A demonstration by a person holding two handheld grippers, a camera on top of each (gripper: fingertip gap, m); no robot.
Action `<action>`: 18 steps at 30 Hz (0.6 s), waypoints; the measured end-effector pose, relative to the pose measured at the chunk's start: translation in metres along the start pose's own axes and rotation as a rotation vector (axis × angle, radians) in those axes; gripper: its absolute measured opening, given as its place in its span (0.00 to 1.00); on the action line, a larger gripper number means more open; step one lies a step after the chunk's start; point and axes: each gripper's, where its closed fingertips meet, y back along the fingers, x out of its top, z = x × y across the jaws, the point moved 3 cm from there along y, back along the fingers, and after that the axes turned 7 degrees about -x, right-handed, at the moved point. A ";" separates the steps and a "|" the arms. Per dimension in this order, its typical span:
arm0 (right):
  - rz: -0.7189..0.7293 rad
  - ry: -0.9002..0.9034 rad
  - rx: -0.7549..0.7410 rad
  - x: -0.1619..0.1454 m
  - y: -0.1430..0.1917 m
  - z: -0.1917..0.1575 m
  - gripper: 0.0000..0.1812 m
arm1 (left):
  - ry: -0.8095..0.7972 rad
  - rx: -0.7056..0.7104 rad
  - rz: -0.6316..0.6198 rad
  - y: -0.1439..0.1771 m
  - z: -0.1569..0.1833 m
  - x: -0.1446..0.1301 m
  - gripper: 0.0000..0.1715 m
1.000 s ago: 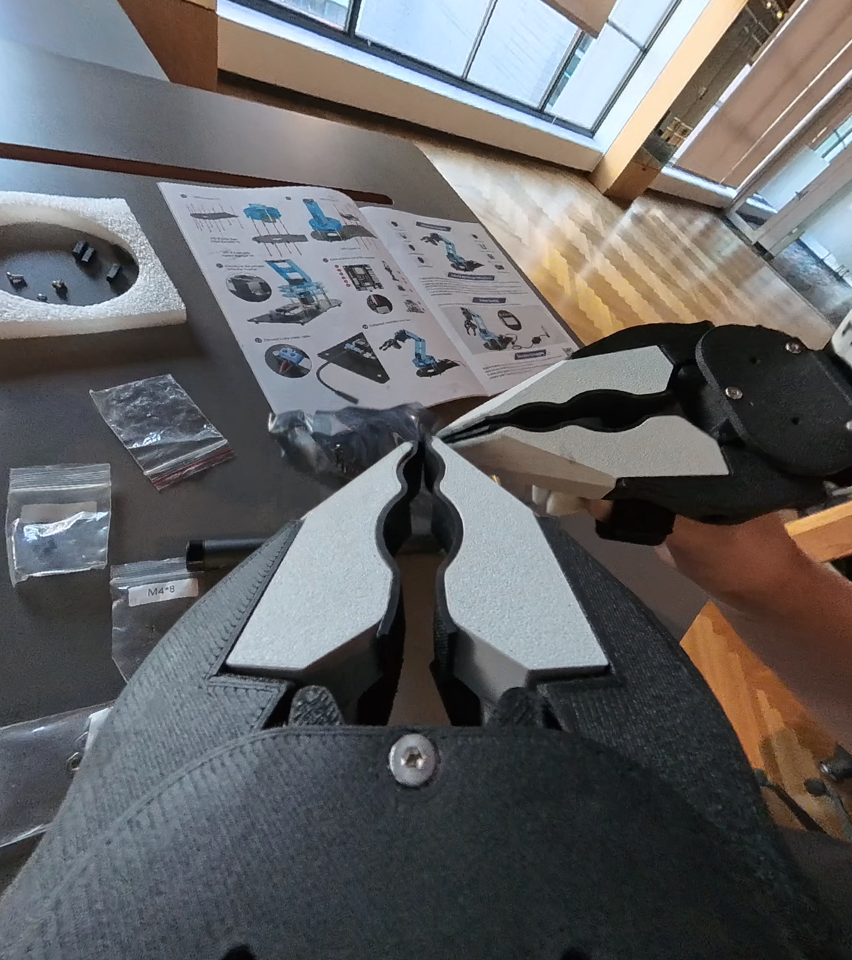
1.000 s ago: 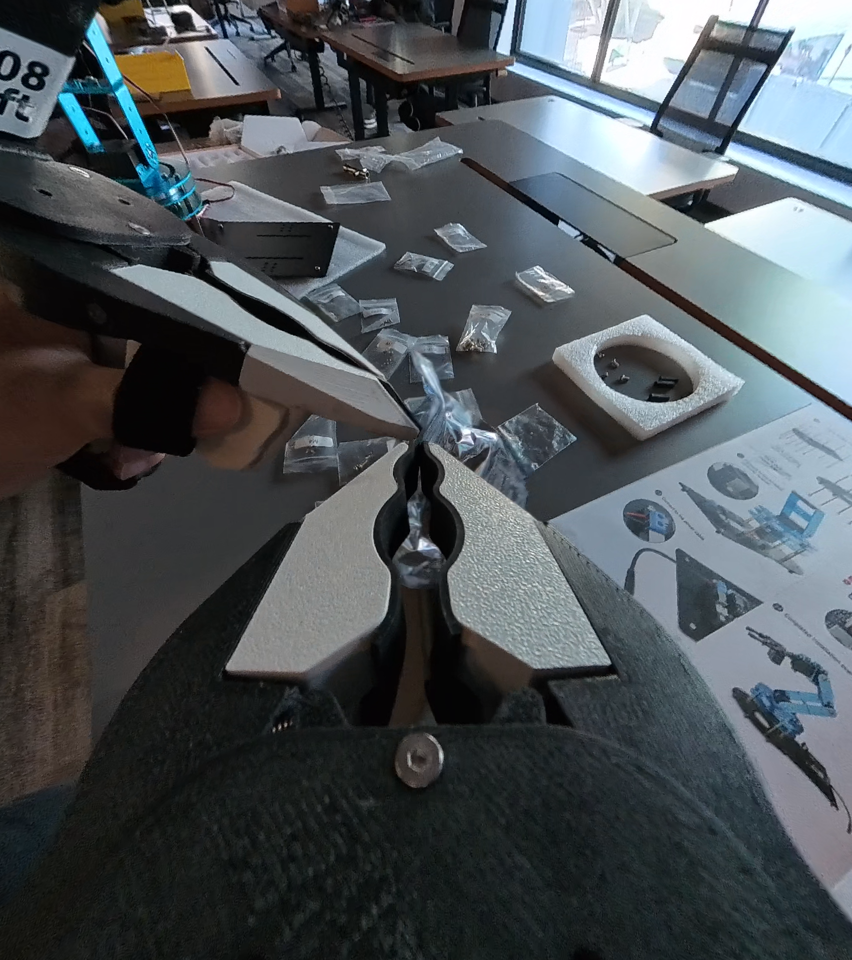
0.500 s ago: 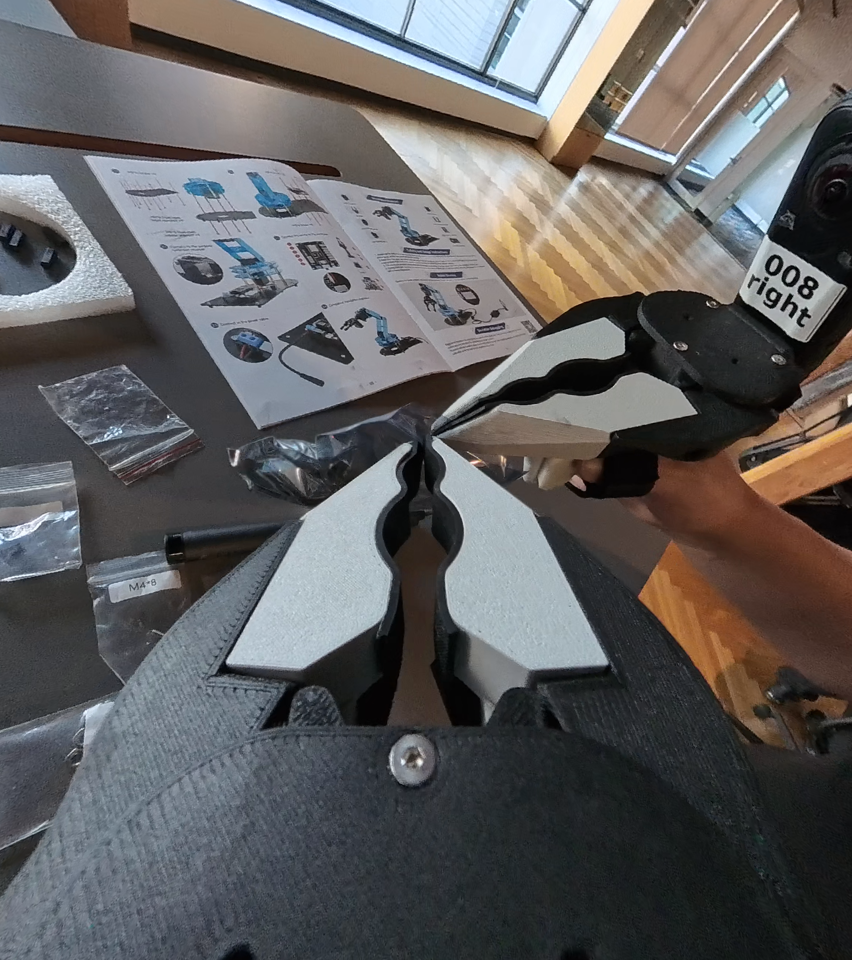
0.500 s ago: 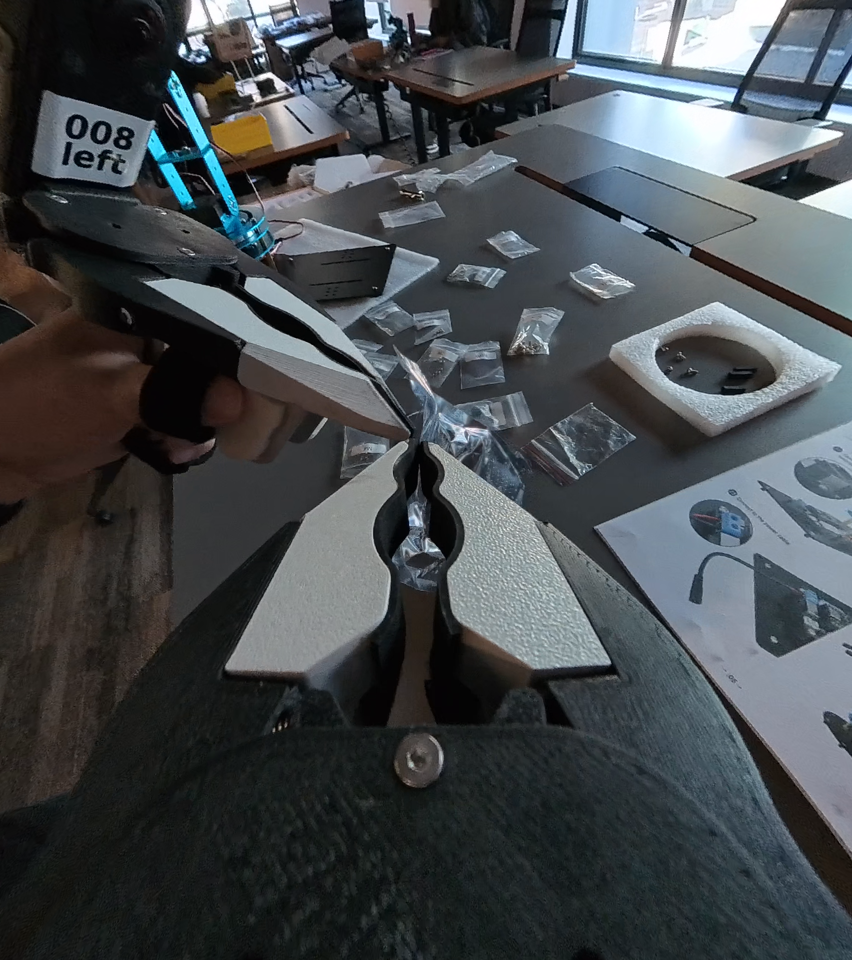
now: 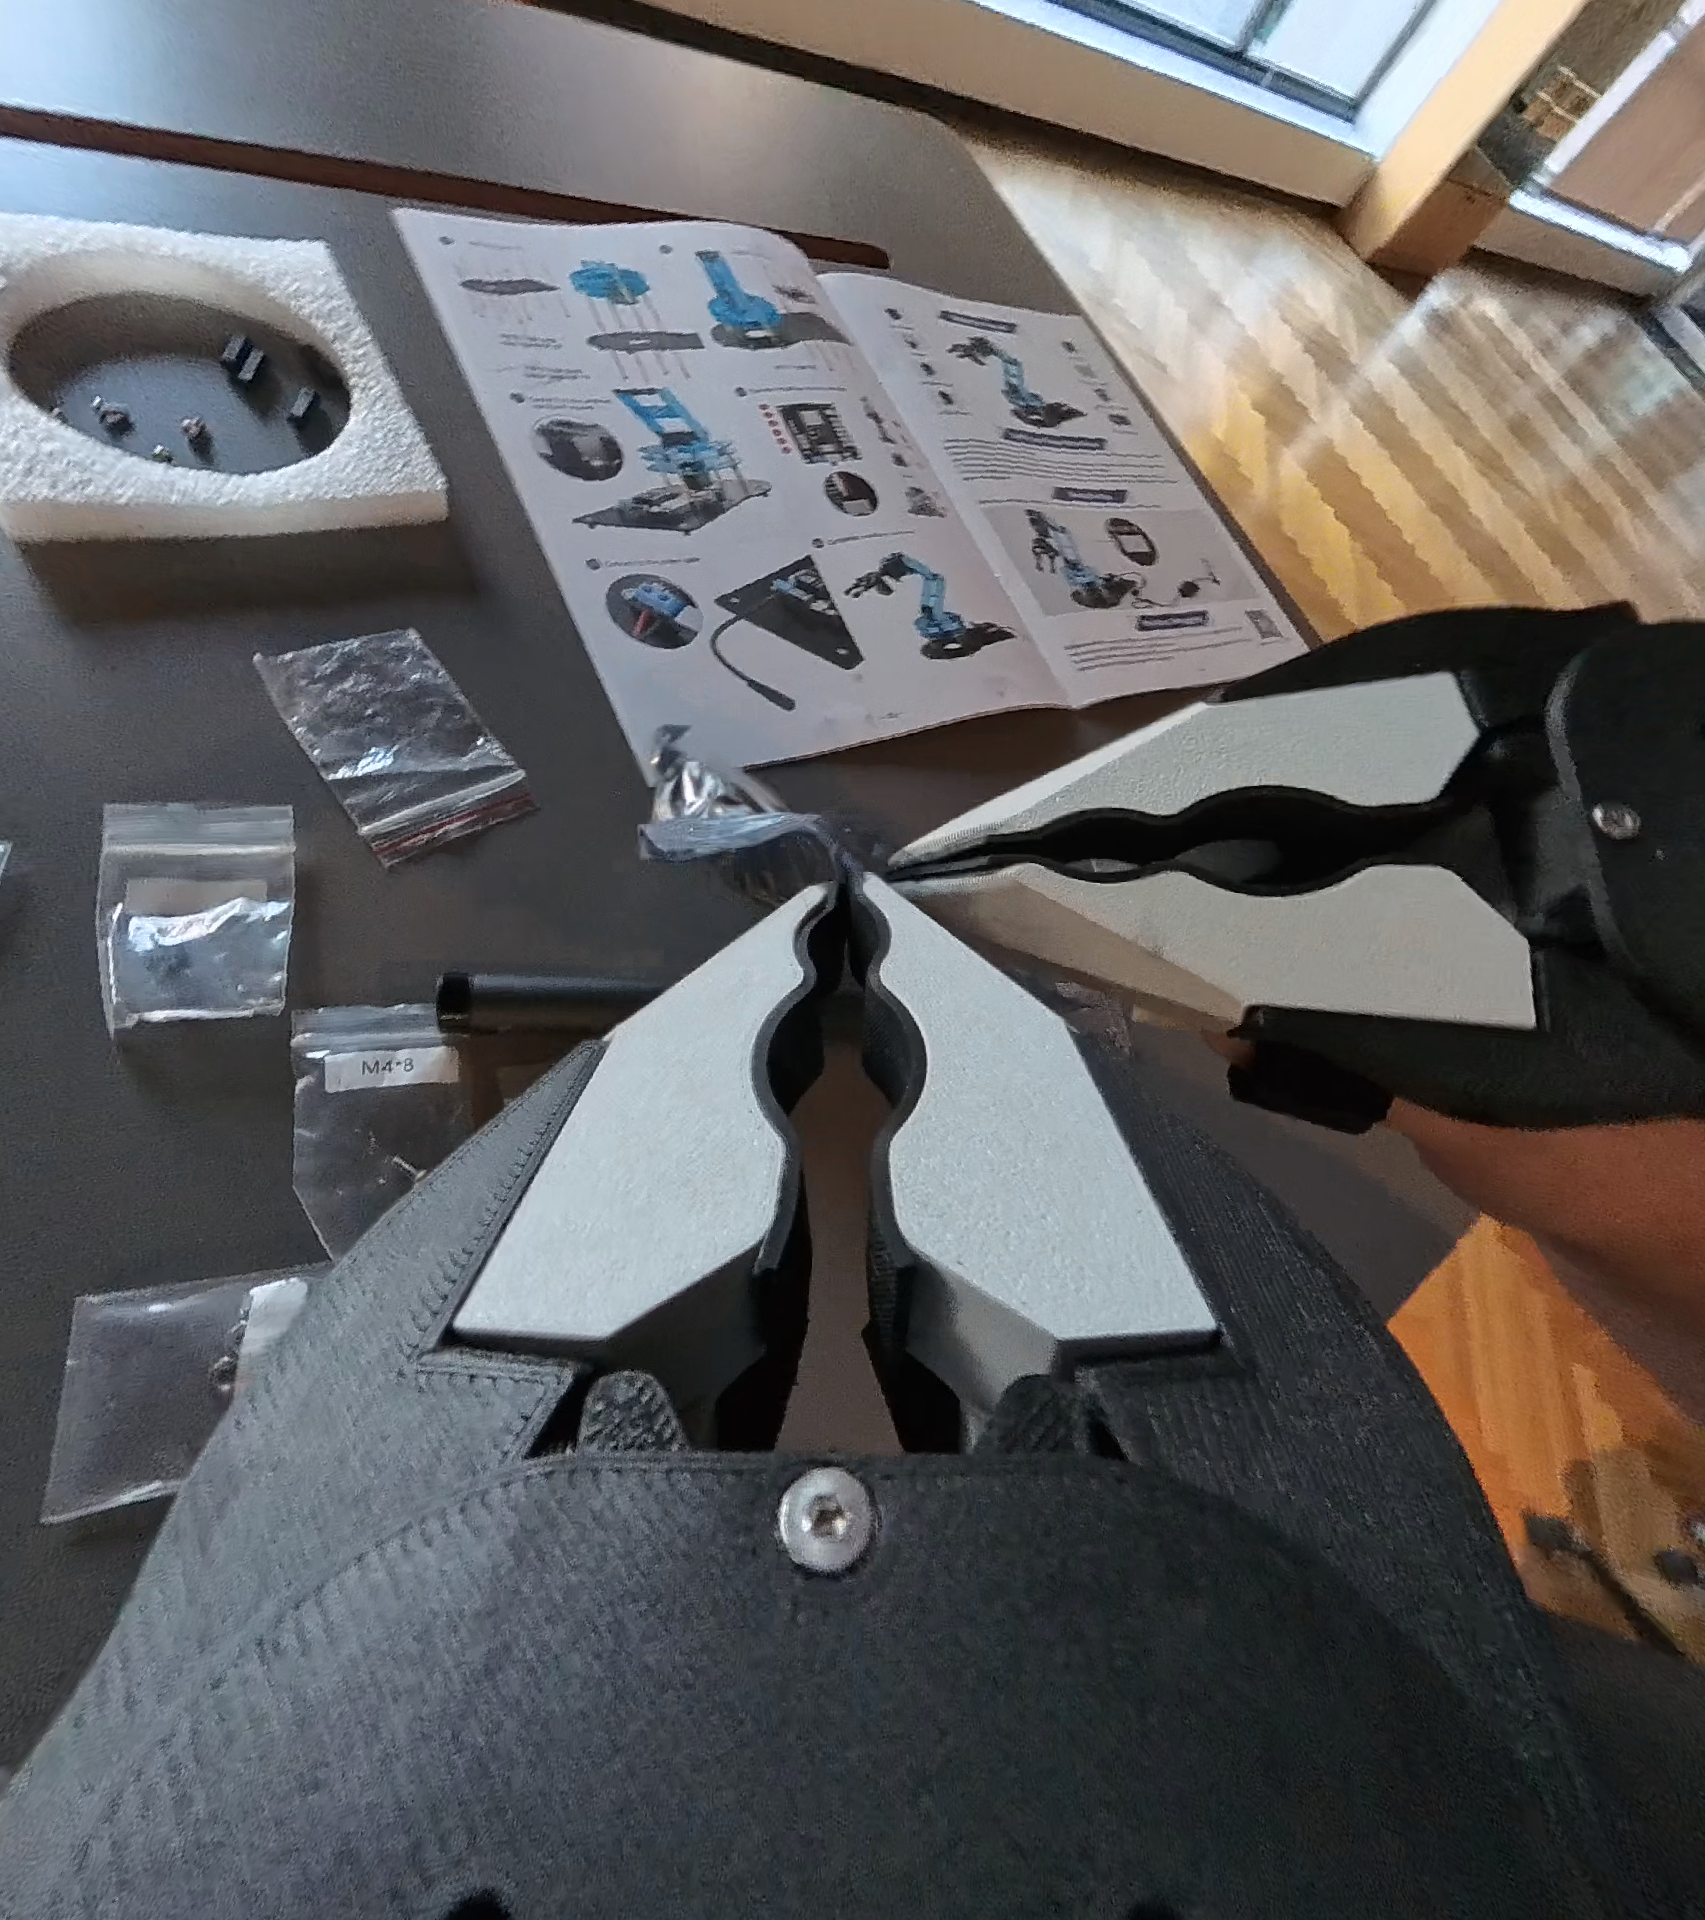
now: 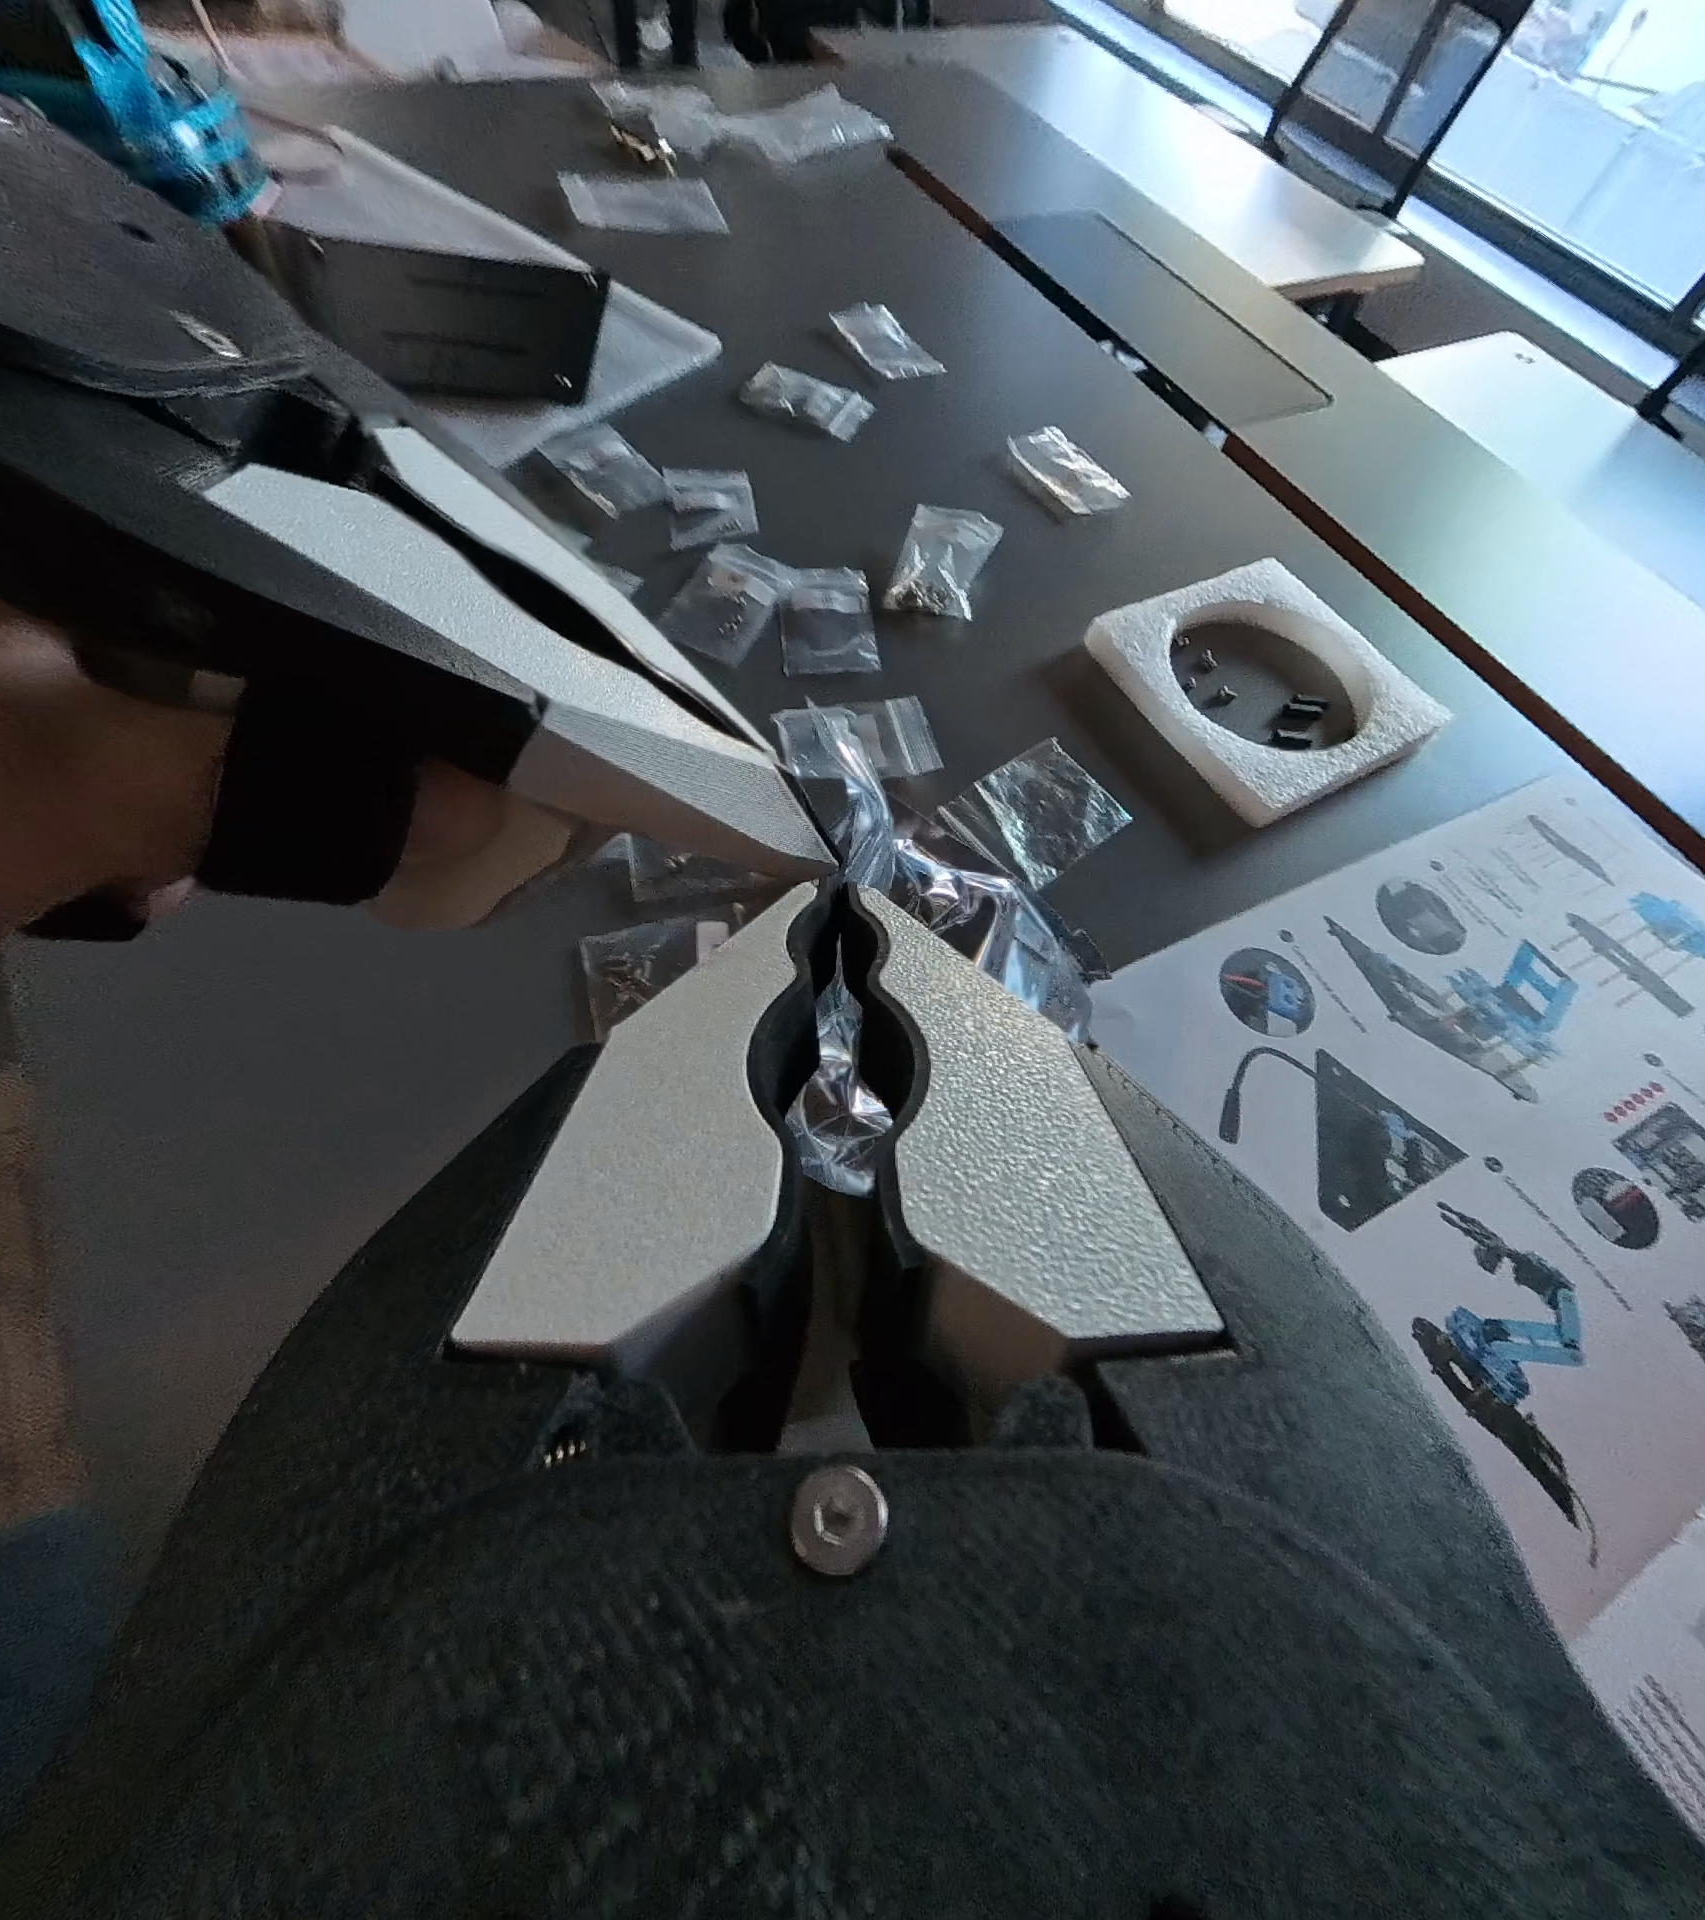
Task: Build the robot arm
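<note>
Both grippers have dropped lower toward the dark table (image 5: 152,1195) since a moment ago, and the open manual now lies nearer the left one. The left gripper (image 5: 846,891) has its two fingers pressed together on the edge of one crumpled clear plastic bag (image 5: 723,821), and the right gripper (image 6: 840,894) is clamped on the same bag (image 6: 869,831) from the other side, with film bunched in the gap between its fingers. The two tips nearly touch, holding the bag just above the table, beside the lower edge of the manual (image 5: 827,468).

One white foam square (image 5: 173,374) with a round hole lies left of the manual; I count about seven small dark parts inside the hole. In the left wrist view six small clear bags lie flat near the left gripper, and one black rod (image 5: 536,1000) rests just behind its fingers. In the right wrist view roughly a dozen small bags are scattered across the table, well apart from one dark metal box (image 6: 453,312).
</note>
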 end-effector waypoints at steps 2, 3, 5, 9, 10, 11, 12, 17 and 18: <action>-0.044 0.045 -0.064 -0.003 -0.011 0.000 0.00 | 0.048 0.042 0.023 -0.005 -0.011 -0.003 0.00; -0.077 0.074 -0.106 -0.006 -0.018 0.000 0.00 | 0.075 0.062 0.031 -0.009 -0.016 -0.005 0.00; -0.128 0.153 -0.186 -0.008 -0.030 0.000 0.00 | 0.121 0.097 0.057 -0.015 -0.027 -0.006 0.00; -0.131 0.132 -0.245 -0.006 -0.041 0.008 0.00 | 0.204 0.136 0.156 -0.021 -0.037 -0.002 0.00; -0.119 0.105 -0.262 -0.004 -0.042 0.010 0.00 | 0.210 0.155 0.194 -0.023 -0.038 0.000 0.00; -0.116 0.097 -0.287 -0.003 -0.044 0.013 0.00 | 0.202 0.189 0.222 -0.025 -0.038 0.002 0.00; -0.114 0.098 -0.322 -0.002 -0.046 0.016 0.00 | 0.187 0.229 0.245 -0.027 -0.039 0.005 0.00; -0.067 0.021 -0.366 0.009 -0.050 0.028 0.00 | 0.222 0.261 0.363 -0.030 -0.042 0.020 0.00; -0.062 0.023 -0.368 0.012 -0.050 0.030 0.00 | 0.219 0.260 0.369 -0.029 -0.042 0.023 0.00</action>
